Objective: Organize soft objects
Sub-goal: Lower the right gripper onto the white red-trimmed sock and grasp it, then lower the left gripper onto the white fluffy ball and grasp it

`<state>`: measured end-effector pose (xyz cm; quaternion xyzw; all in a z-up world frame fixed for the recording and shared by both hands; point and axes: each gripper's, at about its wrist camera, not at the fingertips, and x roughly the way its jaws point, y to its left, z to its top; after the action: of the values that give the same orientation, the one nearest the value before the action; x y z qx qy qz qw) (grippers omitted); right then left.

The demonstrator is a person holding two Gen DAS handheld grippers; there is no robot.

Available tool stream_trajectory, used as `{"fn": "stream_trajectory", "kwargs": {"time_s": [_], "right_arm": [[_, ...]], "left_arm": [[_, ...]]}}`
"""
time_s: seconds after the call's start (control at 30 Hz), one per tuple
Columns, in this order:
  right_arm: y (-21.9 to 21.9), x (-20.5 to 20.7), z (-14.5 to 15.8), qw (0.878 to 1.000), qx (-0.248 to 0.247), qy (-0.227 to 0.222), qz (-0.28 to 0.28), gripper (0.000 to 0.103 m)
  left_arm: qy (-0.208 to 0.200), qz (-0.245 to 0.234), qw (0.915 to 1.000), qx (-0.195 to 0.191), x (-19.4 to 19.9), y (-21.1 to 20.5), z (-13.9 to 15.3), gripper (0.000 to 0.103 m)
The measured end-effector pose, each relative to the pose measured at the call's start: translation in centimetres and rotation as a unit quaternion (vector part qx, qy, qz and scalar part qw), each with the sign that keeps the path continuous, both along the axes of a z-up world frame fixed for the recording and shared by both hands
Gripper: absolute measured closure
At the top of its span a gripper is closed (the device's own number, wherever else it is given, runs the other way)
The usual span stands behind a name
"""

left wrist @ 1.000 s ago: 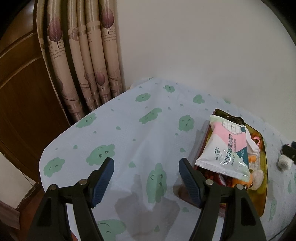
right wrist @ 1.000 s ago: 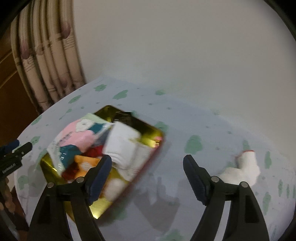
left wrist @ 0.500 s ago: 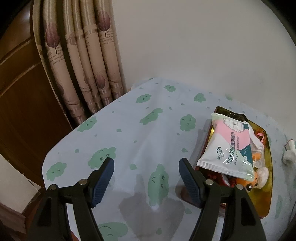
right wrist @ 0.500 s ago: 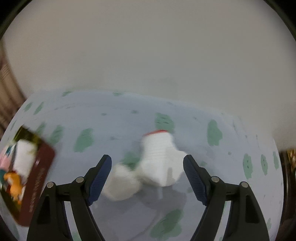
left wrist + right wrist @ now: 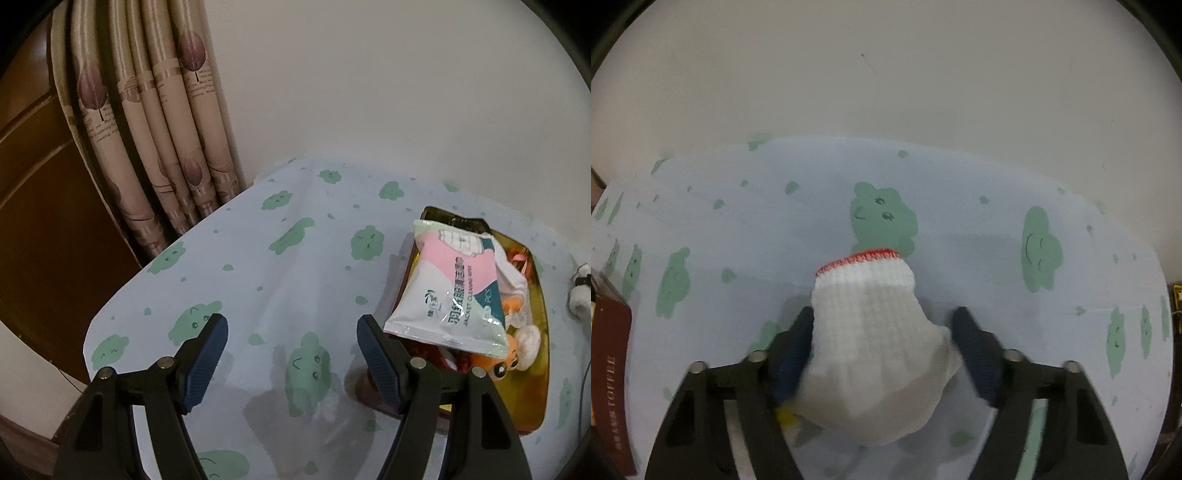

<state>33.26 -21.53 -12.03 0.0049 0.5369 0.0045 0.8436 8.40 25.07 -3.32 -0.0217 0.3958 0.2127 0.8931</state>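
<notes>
A white knit glove with a red cuff [image 5: 871,343] lies on the table between the fingers of my right gripper [image 5: 882,332], which stands open around it. The glove touches the left finger; the right finger is a little apart. In the left wrist view the glove [image 5: 579,301] shows at the far right edge. My left gripper [image 5: 291,336] is open and empty above the tablecloth, left of a gold tray [image 5: 541,391] holding a wipes pack [image 5: 454,291], an orange plush toy [image 5: 498,363] and other soft items.
The table wears a pale blue cloth with green cloud faces [image 5: 303,258]. Curtains [image 5: 147,129] and a wooden door [image 5: 33,206] stand at the left. A white wall [image 5: 886,81] lies behind the table. The tray's dark red side [image 5: 609,384] shows at left in the right wrist view.
My right gripper swung away from the tray to the right and moved down over the glove, which now sits between its fingers. My left gripper drew back slightly.
</notes>
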Motion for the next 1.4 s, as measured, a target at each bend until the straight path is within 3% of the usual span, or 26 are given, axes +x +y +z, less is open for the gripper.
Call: {"fn": "stream_trajectory", "kwargs": {"time_s": [0.1, 0.3, 0.63, 0.83, 1.0, 1.1, 1.17, 1.3, 1.4], "right_arm": [[-0.7, -0.9, 0.3, 1.000, -0.001, -0.007, -0.002, 0.057], [-1.7, -4.6, 0.7, 1.000, -0.013, -0.027, 0.001, 0.064], [-3.8, -13.2, 2.5, 0.997, -0.031, -0.072, 0.000, 0.066], [-6.2, -17.3, 2.8, 0.994, -0.058, -0.089, 0.000, 0.066], [-7.7, -18.6, 1.7, 0.995, -0.042, -0.085, -0.019, 0.066], [-7.8, -18.8, 1.3, 0.995, -0.027, -0.095, -0.027, 0.067], [-7.8, -18.8, 1.1, 0.994, -0.025, -0.099, -0.030, 0.067], [-7.2, -19.3, 0.6, 0.992, -0.041, -0.115, -0.030, 0.067], [-7.1, -19.2, 0.6, 0.992, -0.042, -0.114, -0.030, 0.067]], "left_arm": [[0.006, -0.004, 1.0000, 0.006, 0.2, -0.3, -0.2, 0.029], [-0.004, -0.013, 0.9997, 0.018, -0.1, -0.9, 0.1, 0.029], [-0.017, -0.061, 0.9977, 0.026, -0.8, -4.0, 1.0, 0.029], [-0.021, -0.132, 0.9909, 0.008, -0.7, -9.0, 2.4, 0.029], [-0.028, -0.216, 0.9755, 0.030, 0.6, -15.7, 4.0, 0.029], [-0.017, -0.280, 0.9599, 0.000, 2.1, -19.6, 4.3, 0.029], [-0.001, -0.322, 0.9466, -0.014, 3.6, -22.7, 3.8, 0.029], [0.020, -0.380, 0.9248, -0.006, 6.1, -28.0, 2.0, 0.028], [0.044, -0.405, 0.9127, -0.026, 8.4, -30.7, 0.2, 0.028]]}}
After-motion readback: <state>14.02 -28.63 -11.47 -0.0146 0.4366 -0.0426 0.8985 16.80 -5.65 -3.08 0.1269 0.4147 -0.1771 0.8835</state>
